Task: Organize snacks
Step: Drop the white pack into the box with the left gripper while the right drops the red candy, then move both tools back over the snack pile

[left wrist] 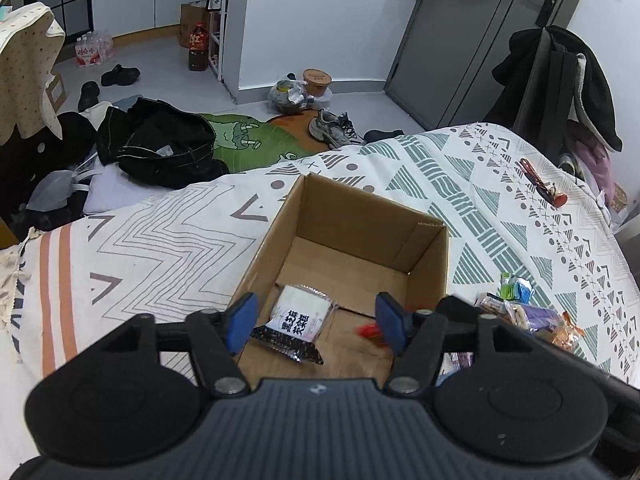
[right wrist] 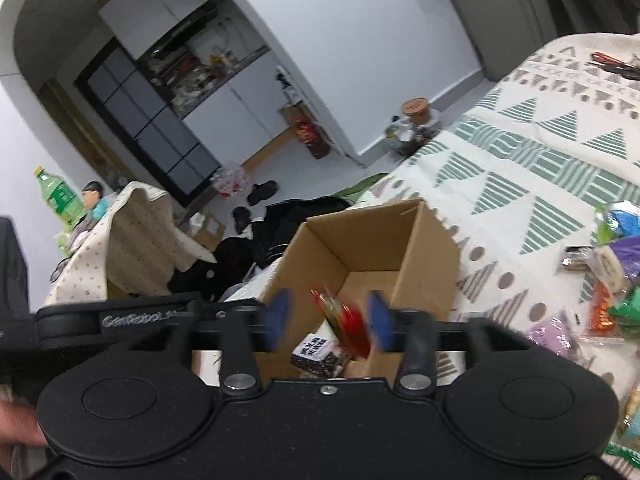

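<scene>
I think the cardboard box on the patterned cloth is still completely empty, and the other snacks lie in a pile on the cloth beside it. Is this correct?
Not quite. The cardboard box is not empty: the left wrist view shows a black-and-white snack packet lying on its floor, with a red packet near it. The rest holds: other snacks lie in a pile on the patterned cloth beside the box.

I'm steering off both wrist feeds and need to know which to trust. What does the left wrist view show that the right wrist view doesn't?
Left wrist only: the box's bare far floor, and sneakers on the room floor beyond the bed.

Right wrist only: a blurred red packet between the open right gripper fingers above the box, and a green bottle far left.

Both: the cardboard box on the patterned bedspread, the black-and-white snack packet inside, the loose snack pile beside it. The left gripper is open, holding nothing.
</scene>
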`<action>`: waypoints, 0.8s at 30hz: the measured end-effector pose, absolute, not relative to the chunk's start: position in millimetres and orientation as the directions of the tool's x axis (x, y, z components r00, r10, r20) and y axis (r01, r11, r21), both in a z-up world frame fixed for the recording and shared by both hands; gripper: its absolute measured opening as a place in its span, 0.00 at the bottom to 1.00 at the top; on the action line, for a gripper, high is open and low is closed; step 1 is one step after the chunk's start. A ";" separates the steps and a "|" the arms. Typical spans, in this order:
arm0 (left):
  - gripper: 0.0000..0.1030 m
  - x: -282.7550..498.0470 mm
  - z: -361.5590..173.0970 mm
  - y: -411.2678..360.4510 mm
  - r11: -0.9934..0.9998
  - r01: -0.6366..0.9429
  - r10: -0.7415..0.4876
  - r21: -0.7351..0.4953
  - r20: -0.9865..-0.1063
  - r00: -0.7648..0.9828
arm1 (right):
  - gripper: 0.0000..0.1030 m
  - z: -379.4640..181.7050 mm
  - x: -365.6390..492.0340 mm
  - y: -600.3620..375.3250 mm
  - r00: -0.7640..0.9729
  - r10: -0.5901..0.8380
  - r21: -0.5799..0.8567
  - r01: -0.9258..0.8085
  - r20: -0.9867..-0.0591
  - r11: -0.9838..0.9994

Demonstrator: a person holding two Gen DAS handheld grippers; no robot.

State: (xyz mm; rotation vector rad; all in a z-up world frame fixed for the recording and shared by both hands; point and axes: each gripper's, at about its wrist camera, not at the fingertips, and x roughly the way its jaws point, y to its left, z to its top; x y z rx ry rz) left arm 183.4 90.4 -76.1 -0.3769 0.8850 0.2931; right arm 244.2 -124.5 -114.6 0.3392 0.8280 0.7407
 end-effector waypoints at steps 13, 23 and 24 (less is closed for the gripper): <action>0.88 162.7 -62.4 77.1 0.899 -0.396 0.092 -0.188 -0.802 0.590 | 0.73 -96.4 225.3 -157.2 0.531 0.608 0.463 -0.393 -0.590 0.794; 1.00 152.7 -46.6 52.8 0.906 -0.363 0.070 -0.217 -0.770 0.634 | 1.00 -69.7 203.5 -186.4 0.615 0.538 0.368 -0.393 -0.577 0.843; 1.00 151.9 -45.3 50.1 0.907 -0.358 0.064 -0.222 -0.767 0.638 | 1.00 -68.3 203.2 -190.2 0.627 0.525 0.355 -0.387 -0.576 0.851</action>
